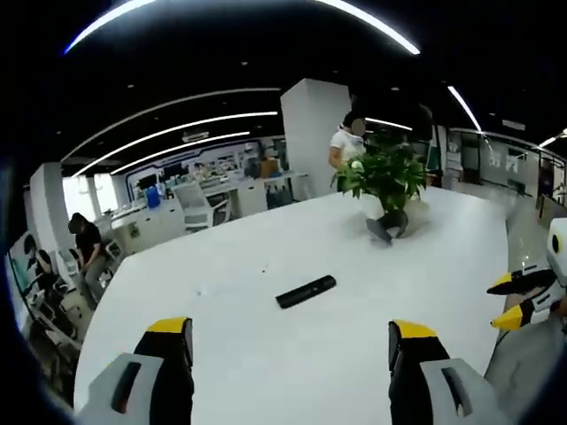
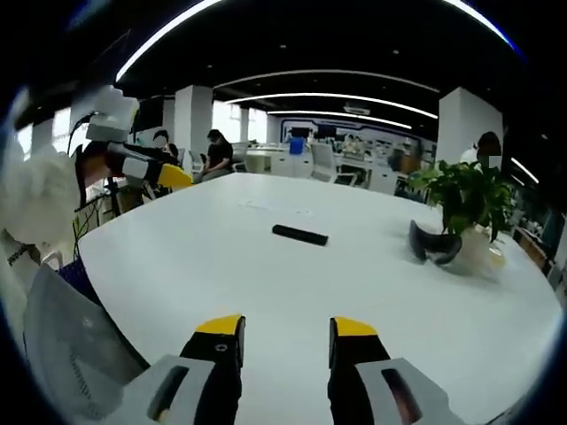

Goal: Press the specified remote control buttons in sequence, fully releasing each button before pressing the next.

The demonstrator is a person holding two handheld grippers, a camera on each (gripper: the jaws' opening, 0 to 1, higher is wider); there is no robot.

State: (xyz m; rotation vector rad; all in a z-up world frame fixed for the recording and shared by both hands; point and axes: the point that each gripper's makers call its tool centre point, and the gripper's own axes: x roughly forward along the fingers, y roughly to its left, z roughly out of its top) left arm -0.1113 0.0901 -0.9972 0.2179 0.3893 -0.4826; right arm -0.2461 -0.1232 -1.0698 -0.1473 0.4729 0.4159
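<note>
A slim black remote control (image 1: 306, 291) lies flat on the white table (image 1: 266, 363), near its middle. My left gripper (image 1: 291, 329) is held over the near edge, well short of the remote, jaws wide open and empty. My right gripper (image 1: 512, 299) enters that view from the right, its yellow tips apart. In the right gripper view the remote (image 2: 299, 235) lies farther out on the table (image 2: 221, 266), ahead of my right gripper (image 2: 286, 326), which is open and holds nothing. My left gripper (image 2: 142, 166) shows at the upper left, off the table's side.
A potted green plant (image 1: 383, 177) stands at the far side of the table, with a dark curved object (image 2: 434, 243) at its base. People sit and stand at desks beyond the table (image 1: 87, 243). A light sleeve (image 2: 35, 199) shows at the left.
</note>
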